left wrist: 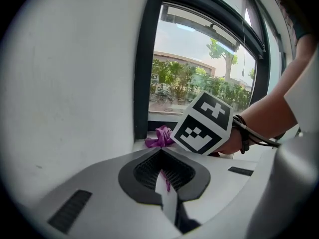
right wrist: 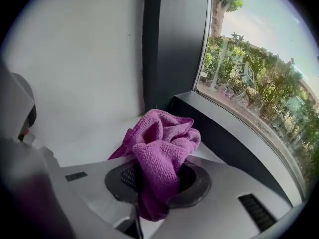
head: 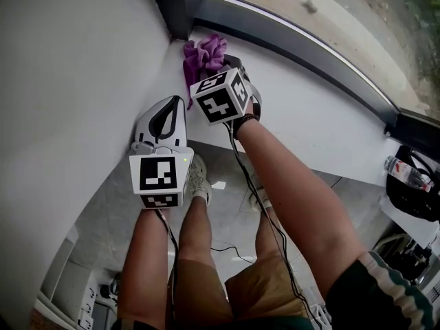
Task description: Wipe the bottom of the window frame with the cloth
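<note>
**Cloth pinched at the frame's corner**

My right gripper (right wrist: 158, 183) clamps the bunched purple cloth (right wrist: 162, 148) at the left corner of the window frame (right wrist: 234, 138), with the loose bulk ahead so fabric meets the bottom rail. My left gripper (left wrist: 162, 176) waits behind that corner, jaws together, empty.

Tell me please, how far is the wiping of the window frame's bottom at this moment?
Done: the right gripper is shut on the purple cloth. In hand: the cloth is at the left corner, beside the bottom frame rail; contact is unclear. Left: apparently the rail's whole run rightward. The left gripper is shut and empty.
</note>
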A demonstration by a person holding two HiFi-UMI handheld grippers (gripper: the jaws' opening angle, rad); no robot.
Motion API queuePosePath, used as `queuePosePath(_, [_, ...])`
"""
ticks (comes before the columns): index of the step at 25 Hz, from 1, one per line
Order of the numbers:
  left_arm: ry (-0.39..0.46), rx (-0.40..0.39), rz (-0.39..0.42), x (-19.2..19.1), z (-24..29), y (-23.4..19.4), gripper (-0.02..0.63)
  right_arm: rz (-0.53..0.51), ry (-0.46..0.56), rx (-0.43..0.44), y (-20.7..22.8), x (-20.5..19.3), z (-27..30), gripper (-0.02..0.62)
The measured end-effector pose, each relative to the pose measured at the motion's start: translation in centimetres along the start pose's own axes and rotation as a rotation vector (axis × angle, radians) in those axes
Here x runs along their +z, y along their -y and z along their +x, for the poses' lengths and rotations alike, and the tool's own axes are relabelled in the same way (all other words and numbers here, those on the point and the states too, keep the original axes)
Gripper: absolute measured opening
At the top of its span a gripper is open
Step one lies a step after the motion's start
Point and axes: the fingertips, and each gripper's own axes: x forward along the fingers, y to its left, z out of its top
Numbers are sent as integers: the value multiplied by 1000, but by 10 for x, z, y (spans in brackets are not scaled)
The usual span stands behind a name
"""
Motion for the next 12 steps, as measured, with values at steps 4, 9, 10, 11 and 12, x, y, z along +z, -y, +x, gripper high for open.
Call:
queuePosePath(4, [-2,-3,5,0,-1,1,9,-15,21,18,-1,-2,-1,92])
queuePosePath(9, [-11,-3,6,-4,-2,6,8,-57,10,31,-8,-5,-4,92])
queuePosePath(10, [-15,-5,7,-7,-3,8,9,-69,11,35,-13,-7,-6,92])
queuePosePath(11, [-18,-8,8,-8,-4,9,9,-81,15,36,-17,-9,-8,92])
queuePosePath(12, [-21,-10,8,-10,-5,10,9,-93,22,33,-21,-10,-9,91])
